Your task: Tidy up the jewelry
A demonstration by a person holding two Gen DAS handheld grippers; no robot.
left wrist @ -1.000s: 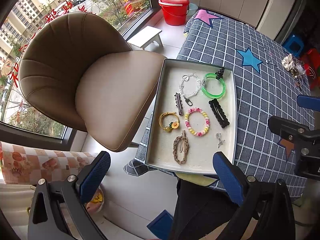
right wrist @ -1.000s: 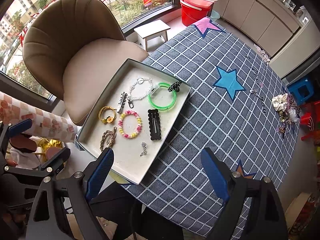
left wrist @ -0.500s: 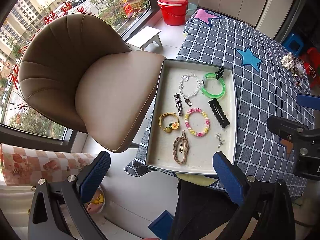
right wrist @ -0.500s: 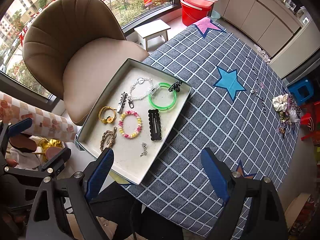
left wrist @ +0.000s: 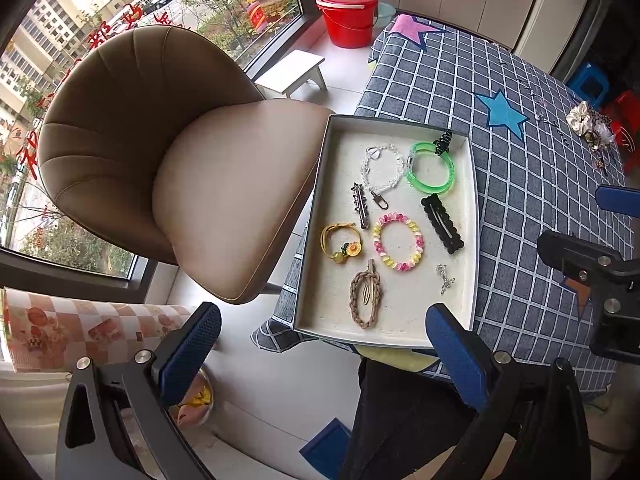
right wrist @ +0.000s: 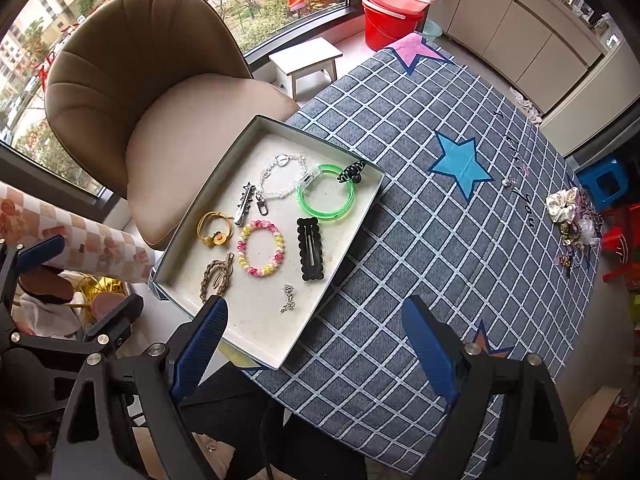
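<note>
A shallow grey tray (left wrist: 475, 216) (right wrist: 224, 156) lies at the table's near edge and holds several pieces: a green bangle (left wrist: 430, 174) (right wrist: 326, 196), a pink-yellow bead bracelet (left wrist: 398, 247) (right wrist: 260, 248), a black hair clip (left wrist: 442, 224) (right wrist: 310, 248), a clear bead chain (left wrist: 380, 174), a yellow flower tie (left wrist: 340, 242) and a braided brown clip (left wrist: 366, 300). A small pile of jewelry and a white scrunchie (right wrist: 562, 206) lies at the far right table edge. My left gripper (left wrist: 320, 352) hangs open above the tray's near end. Beside the tray my right gripper (right wrist: 316, 344) stands open, holding nothing.
A brown upholstered chair (left wrist: 168, 168) stands left of the table. The checked blue cloth with star patches (right wrist: 460, 162) covers the table. A white stool (right wrist: 306, 60) and red buckets (left wrist: 348, 20) stand by the window. A patterned roll (left wrist: 80, 328) lies lower left.
</note>
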